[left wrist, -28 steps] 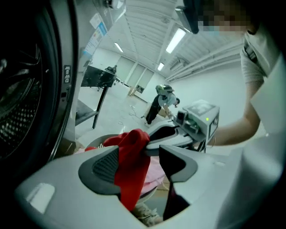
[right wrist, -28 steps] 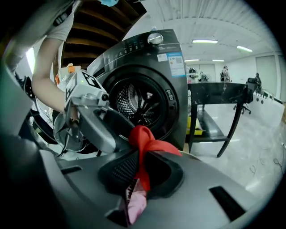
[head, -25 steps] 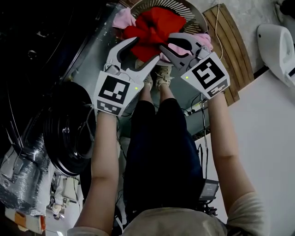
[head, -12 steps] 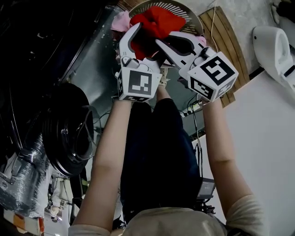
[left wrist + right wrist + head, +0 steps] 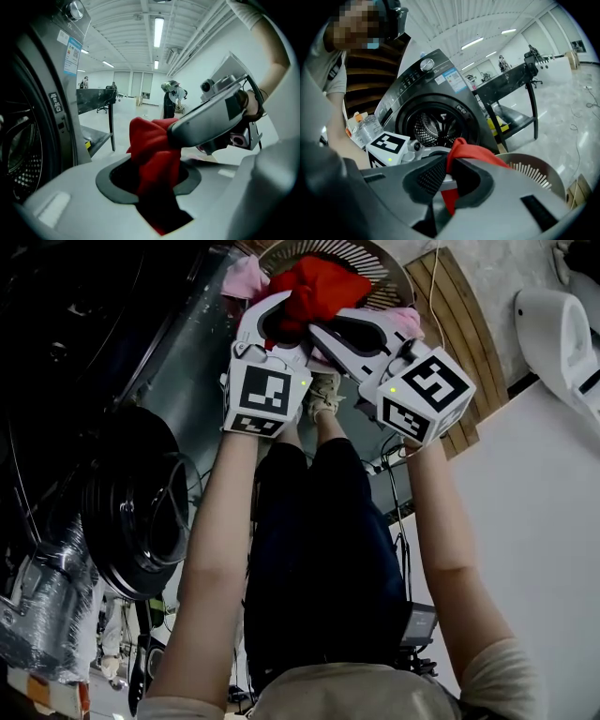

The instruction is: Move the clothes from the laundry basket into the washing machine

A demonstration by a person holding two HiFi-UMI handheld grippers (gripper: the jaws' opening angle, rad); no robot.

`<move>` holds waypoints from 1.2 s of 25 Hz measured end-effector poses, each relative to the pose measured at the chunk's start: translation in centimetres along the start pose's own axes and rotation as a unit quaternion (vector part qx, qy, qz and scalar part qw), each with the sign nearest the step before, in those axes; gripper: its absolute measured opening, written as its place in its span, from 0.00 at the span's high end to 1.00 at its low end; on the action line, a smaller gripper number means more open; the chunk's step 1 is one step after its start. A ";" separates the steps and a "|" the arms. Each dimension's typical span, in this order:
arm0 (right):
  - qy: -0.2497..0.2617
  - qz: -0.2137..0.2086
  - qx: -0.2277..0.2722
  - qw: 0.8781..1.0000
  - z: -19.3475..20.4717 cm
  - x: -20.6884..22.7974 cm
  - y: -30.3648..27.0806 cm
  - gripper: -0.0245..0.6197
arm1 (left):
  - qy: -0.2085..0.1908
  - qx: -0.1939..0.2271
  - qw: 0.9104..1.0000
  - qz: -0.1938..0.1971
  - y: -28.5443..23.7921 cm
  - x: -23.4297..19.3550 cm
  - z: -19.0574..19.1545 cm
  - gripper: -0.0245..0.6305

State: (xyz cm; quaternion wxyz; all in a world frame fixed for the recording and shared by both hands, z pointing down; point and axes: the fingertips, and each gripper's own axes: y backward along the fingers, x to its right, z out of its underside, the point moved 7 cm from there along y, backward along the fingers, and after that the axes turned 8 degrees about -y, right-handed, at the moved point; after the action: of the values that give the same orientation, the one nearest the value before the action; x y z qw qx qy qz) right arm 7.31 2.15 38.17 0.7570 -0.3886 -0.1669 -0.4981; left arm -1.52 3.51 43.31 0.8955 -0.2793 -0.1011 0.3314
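Note:
A red garment point(image 5: 319, 282) hangs bunched above the round slatted laundry basket point(image 5: 375, 261), gripped from both sides. My left gripper point(image 5: 279, 307) has just been closing its jaws, and the red garment point(image 5: 152, 150) fills the gap between them and is pinched there. My right gripper point(image 5: 319, 326) is shut on the same garment point(image 5: 468, 152), with cloth squeezed between its ribbed pads point(image 5: 429, 176). The right gripper point(image 5: 211, 122) shows close across from the left one. Pink clothes point(image 5: 246, 277) lie in the basket under the red piece.
The washing machine point(image 5: 436, 124) stands open just left of the basket, its round door point(image 5: 131, 502) swung out and its steel drum showing. A wooden slatted board point(image 5: 464, 334) lies right of the basket. The person's legs and shoes point(image 5: 323, 395) stand below the grippers.
My left gripper has moved up and right from beside the garment, opened wide round the red cloth, then closed on it. The right gripper has rolled while keeping its grip.

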 end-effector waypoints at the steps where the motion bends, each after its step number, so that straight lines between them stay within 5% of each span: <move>1: 0.000 -0.004 -0.004 1.000 0.3 -0.2 0.0 0.92 | 0.002 -0.002 1.000 -0.007 0.4 -0.3 0.2 0.73; 4: -0.001 0.005 -0.006 1.000 1.1 -0.2 0.4 0.92 | 0.056 -0.009 0.997 -0.047 2.2 -2.5 1.6 0.73; 11: -0.009 0.035 -0.018 0.999 3.3 0.4 -0.6 0.92 | 0.158 0.025 0.976 -0.149 7.0 -8.0 3.6 0.74; 16: -0.001 0.054 0.024 0.998 3.7 0.6 -3.6 0.92 | 0.198 0.049 0.950 -0.238 8.6 -12.2 6.0 0.74; 21: -0.007 0.041 0.017 0.999 4.9 0.6 -6.3 0.92 | 0.236 0.043 0.908 -0.342 9.3 -17.1 9.4 0.74; 26: -0.030 0.045 0.007 0.999 6.5 1.1 -7.1 0.92 | 0.244 0.045 0.878 -0.409 9.8 -22.1 11.7 0.74; 30: -0.037 0.052 -0.003 0.998 7.1 1.7 -6.9 0.92 | 0.253 0.040 0.873 -0.415 9.4 -26.0 11.6 0.74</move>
State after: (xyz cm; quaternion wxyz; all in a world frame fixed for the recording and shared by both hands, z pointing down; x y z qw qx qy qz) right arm 2.94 5.05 46.75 0.7738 -0.4173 -0.1730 -0.4440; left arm -30.57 -2.50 47.63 0.9563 -0.2494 0.0355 -0.1486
